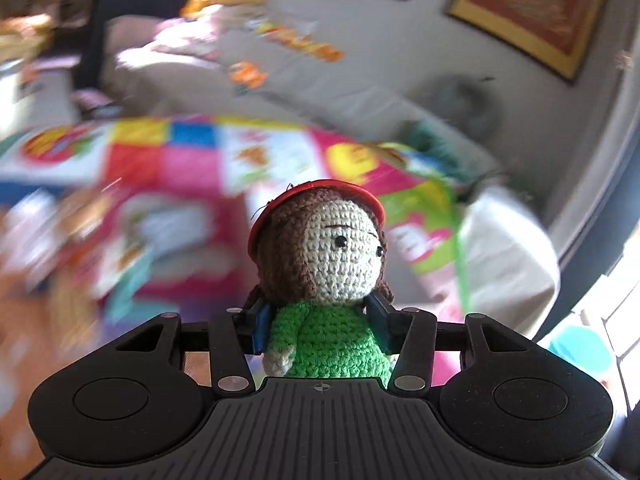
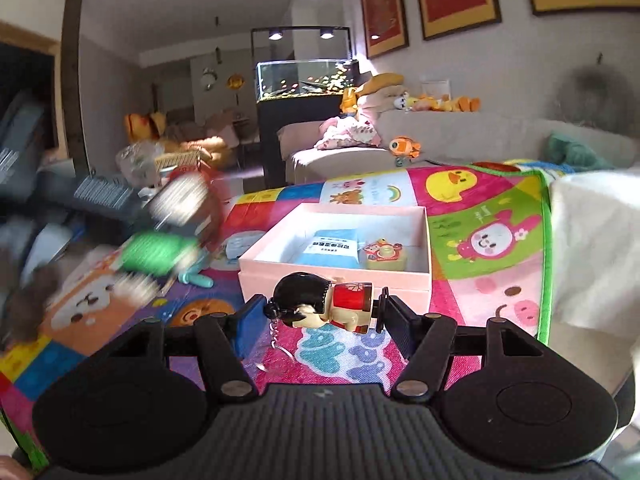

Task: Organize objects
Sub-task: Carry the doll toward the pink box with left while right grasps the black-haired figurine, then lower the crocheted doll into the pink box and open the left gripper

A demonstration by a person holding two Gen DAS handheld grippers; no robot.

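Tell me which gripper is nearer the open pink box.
Right. The right gripper, holding a black-haired figurine, sits just before the open pink box; the left gripper is blurred off to its left.

A colourful patchwork play mat (image 2: 472,216) printed with cartoon animals carries everything — a yellow duck panel toward the upper right of the right wrist view, a pink rabbit panel below it, a bear face at the lower left. An open pale pink box (image 2: 424,248) sits on the mat at the centre of the frame, and inside it lie a light blue packet (image 2: 332,249) and, just beside it to the right, a small yellow-and-red toy (image 2: 385,255). A teal object (image 2: 197,278) lies on the mat left of the box. A white cloth (image 2: 592,248) drapes over the mat's right edge. In the left wrist view the mat (image 1: 168,160) is motion-blurred.
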